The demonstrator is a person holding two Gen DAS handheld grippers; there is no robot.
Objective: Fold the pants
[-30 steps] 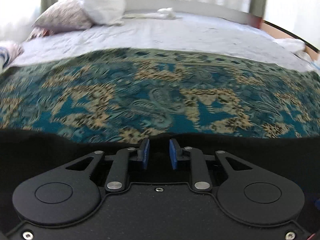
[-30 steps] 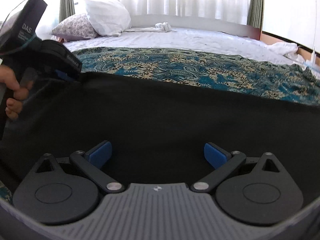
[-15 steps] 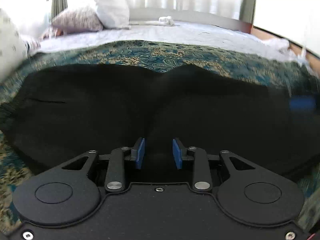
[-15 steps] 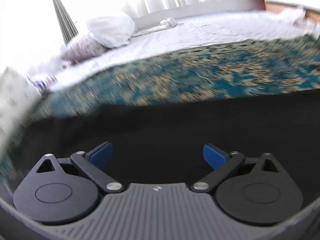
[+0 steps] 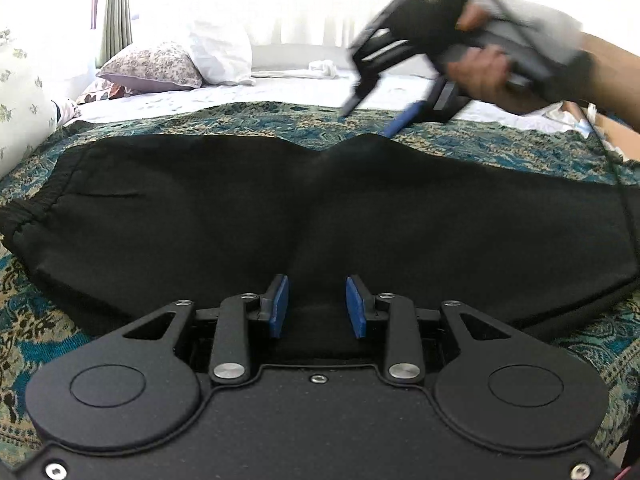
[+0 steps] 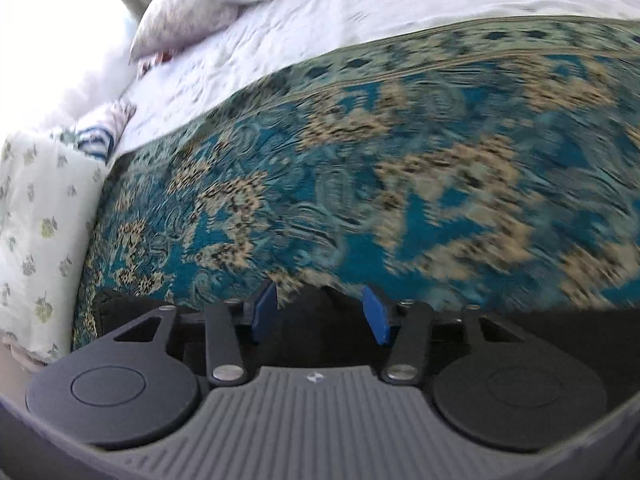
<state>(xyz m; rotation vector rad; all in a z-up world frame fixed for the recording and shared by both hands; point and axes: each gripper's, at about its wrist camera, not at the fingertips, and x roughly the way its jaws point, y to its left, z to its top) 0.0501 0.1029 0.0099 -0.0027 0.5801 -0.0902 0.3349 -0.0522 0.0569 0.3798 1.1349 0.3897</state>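
Note:
Black pants point(image 5: 240, 208) lie flat across the patterned blue bedspread point(image 5: 500, 144), waistband to the left, with a crease running from near edge to far edge. My left gripper point(image 5: 318, 306) sits at the near edge, its blue pads a little apart with black cloth lying loose between them. A hand point(image 5: 480, 76) holds my right gripper point(image 5: 370, 118) above a raised peak on the pants' far edge. In the right wrist view that gripper point(image 6: 320, 312) points steeply down, its jaws closing, the black fabric peak point(image 6: 316, 306) between the pads but not pinched.
Pillows point(image 5: 160, 66) and a white sheet point(image 5: 280, 88) fill the head of the bed, with a white cloth point(image 5: 324, 67) near the headboard. A floral cushion point(image 6: 36, 220) lies left of the bedspread. A black cable point(image 5: 624, 208) hangs over the pants' right part.
My left gripper drew back, bringing the whole pants into its view, and its pads parted slightly. My right gripper swung over to the pants' far edge, tipped downward, and its jaws narrowed.

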